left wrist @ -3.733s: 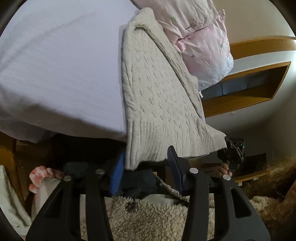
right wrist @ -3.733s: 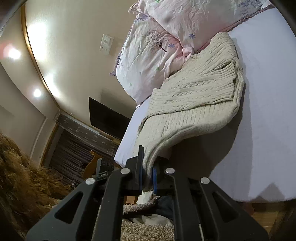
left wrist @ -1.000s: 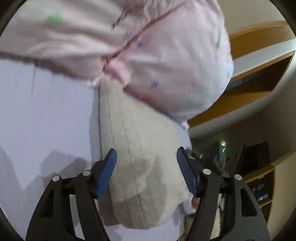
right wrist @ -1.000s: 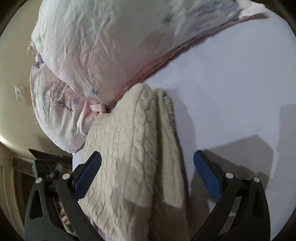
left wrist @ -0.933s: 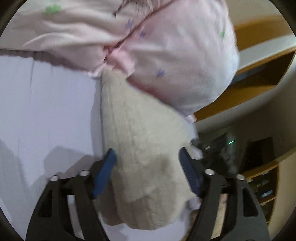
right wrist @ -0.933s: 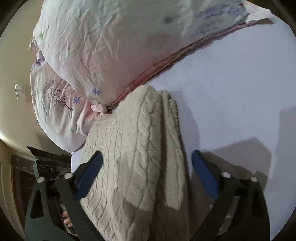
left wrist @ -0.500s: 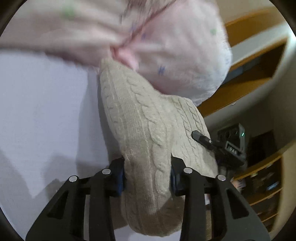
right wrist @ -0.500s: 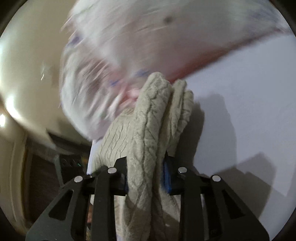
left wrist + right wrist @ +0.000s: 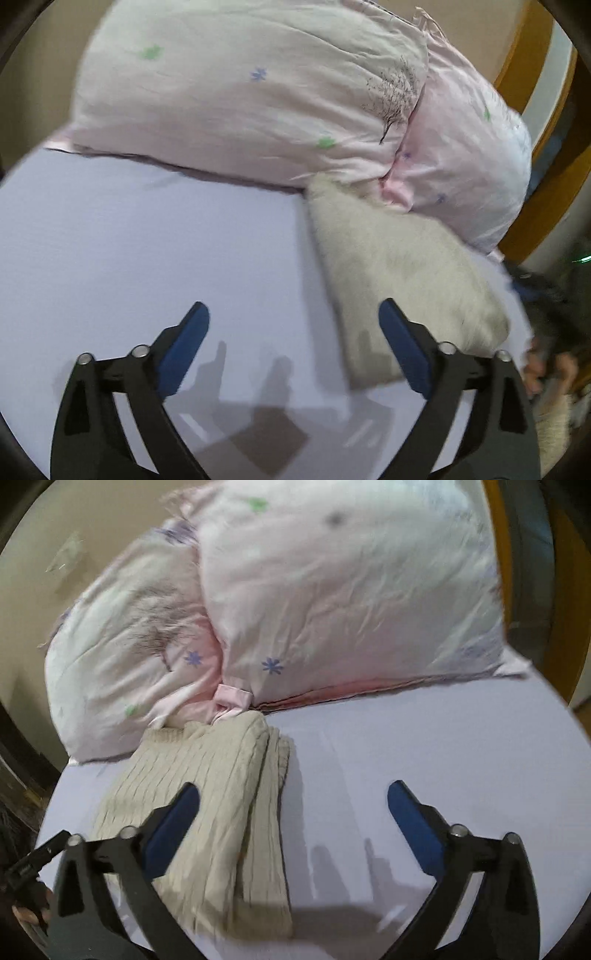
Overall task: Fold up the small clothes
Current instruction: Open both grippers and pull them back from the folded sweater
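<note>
Folded cable-knit sweater (image 9: pixel 207 812) lying on pale lilac bed sheet (image 9: pixel 147 240), far end tucked against pink floral pillows (image 9: pixel 258 92).

Left gripper (image 9: pixel 293 350): blue-padded fingers (image 9: pixel 402 354) spread wide, nothing held, hovering over bare sheet, right fingertip just beside the sweater's near corner. Right gripper (image 9: pixel 293 819): spread equally wide, nothing held, left finger (image 9: pixel 170 823) seen in front of the knit, right finger over bare sheet. Contact between finger and knit not discernible.

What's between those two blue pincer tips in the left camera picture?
Only bare bed sheet and shadows, in the left wrist view. The folded sweater lies off to the right, beside the right fingertip.
</note>
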`<state>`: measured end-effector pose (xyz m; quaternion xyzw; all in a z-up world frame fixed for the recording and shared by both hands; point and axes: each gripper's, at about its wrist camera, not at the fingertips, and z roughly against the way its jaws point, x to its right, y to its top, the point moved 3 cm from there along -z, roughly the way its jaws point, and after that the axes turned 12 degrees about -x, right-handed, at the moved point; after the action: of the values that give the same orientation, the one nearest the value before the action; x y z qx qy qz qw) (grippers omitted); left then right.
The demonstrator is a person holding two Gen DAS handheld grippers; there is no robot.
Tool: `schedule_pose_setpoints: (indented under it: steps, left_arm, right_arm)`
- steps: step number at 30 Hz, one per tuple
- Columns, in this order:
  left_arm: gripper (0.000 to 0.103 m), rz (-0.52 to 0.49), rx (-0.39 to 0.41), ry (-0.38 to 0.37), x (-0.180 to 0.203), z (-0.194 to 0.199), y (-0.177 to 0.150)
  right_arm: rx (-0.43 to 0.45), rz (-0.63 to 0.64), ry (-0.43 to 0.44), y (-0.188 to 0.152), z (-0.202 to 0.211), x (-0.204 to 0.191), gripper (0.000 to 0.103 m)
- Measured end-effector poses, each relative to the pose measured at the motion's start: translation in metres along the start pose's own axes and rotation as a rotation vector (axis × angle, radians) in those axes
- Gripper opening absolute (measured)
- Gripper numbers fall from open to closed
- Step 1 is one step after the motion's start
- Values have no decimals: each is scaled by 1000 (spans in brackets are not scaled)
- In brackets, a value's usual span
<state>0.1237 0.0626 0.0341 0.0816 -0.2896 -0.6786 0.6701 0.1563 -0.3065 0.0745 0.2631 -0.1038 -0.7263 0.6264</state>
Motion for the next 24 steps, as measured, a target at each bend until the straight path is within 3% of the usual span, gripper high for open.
schedule_pose_setpoints:
  steps: [2,6,9,14,17,24]
  left_arm:
    - [102,-11,-24,71,4,1,-15]
    - [102,-50,-91,108,22,-12,-40]
    - [102,-106,-124,175,39,-27,-50]
    - [102,-148,-149,186,56,-41,-57]
    - [102,-176,-137,239,61,-48,-63]
    - [102,-170,-125,253,63,-49,-64]
  right_arm:
    - [-40,21,-28,-19,8,-6,101]
    - [-83,63,10,-64,11,-15,101]
    - [-155,87,-3,-97,-3,-29,101]
    - [-225,118,-83,-118,-31,-45,101]
    - [-223,173,-167,-121,-37,-57,101]
    - [-229,203,-178,-126,-40,-61,101]
